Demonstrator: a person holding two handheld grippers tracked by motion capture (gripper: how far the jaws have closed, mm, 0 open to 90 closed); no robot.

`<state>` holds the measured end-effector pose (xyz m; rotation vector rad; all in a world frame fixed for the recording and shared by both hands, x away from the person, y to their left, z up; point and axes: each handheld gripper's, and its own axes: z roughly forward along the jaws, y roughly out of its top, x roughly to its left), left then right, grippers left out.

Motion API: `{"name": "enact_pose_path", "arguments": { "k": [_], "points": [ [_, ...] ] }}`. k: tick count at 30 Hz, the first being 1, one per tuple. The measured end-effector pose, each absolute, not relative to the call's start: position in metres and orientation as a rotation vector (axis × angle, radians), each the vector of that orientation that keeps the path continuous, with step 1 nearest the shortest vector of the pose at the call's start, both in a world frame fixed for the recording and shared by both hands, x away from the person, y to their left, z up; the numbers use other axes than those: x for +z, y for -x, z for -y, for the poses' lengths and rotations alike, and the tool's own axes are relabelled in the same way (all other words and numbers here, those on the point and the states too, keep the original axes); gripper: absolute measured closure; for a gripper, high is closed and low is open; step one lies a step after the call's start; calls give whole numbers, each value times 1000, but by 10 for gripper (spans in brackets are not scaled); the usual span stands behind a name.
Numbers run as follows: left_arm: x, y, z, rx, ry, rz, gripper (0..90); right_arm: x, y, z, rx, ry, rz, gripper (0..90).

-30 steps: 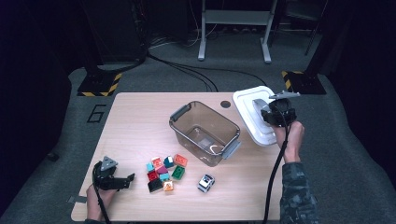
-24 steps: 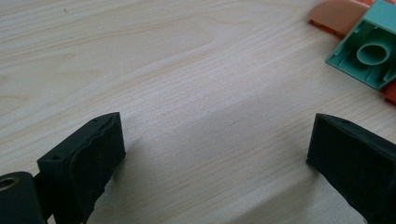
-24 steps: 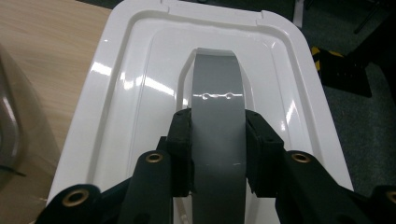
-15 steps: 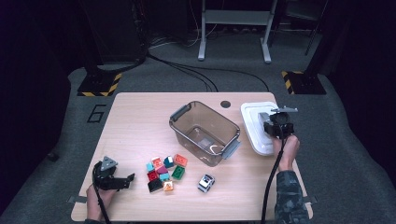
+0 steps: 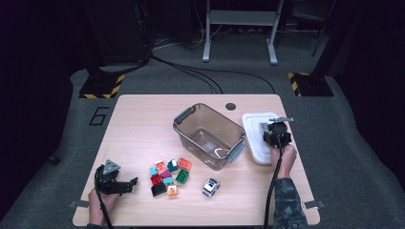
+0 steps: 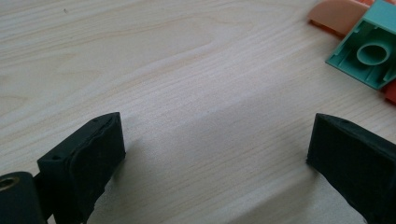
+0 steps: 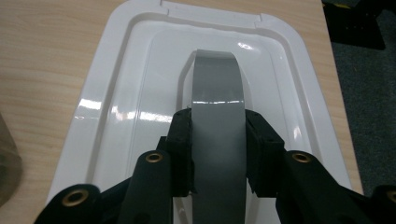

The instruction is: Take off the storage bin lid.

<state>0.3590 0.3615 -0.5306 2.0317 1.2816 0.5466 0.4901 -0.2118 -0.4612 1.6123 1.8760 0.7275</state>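
Observation:
A white lid (image 5: pixel 254 139) with a grey handle strap (image 7: pixel 217 88) lies flat at the table's right side, just right of the clear plastic bin (image 5: pixel 187 117). My right gripper (image 5: pixel 275 136) is shut on that strap, its pads (image 7: pixel 183 140) pressing both sides of it. I cannot tell whether the lid (image 7: pixel 116 93) touches the wood. At the front left, my left gripper (image 5: pixel 128 184) rests low on the table, open, with bare wood between its jaws (image 6: pixel 215 154). A teal block (image 6: pixel 369 51) lies just beyond it.
Several coloured blocks (image 5: pixel 167 174) cluster in front of the bin, with a small toy car (image 5: pixel 210 187) to their right. The bin holds nothing that I can make out. The table's right edge runs close beside the lid. Cables cross the floor behind.
My right gripper has come down and toward the person with the lid, from higher over the table's right edge to low beside the bin. The left gripper has stayed put.

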Motion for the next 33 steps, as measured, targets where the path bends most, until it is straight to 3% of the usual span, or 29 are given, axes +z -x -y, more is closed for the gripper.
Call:
{"name": "enact_pose_path", "arguments": {
  "k": [16,25,33],
  "points": [
    [-531,-359,-362,546,-2034,-1279,37,-488,-496,213,663,-1672,-1841,650],
    [-531,-359,-362,547,-2034,-1280,38,-477,-484,216,746,-1675,-1879,347],
    [-531,-359,-362,547,-2033,-1280,38,-470,-449,218,829,-1595,-1926,188]
  ]
}}
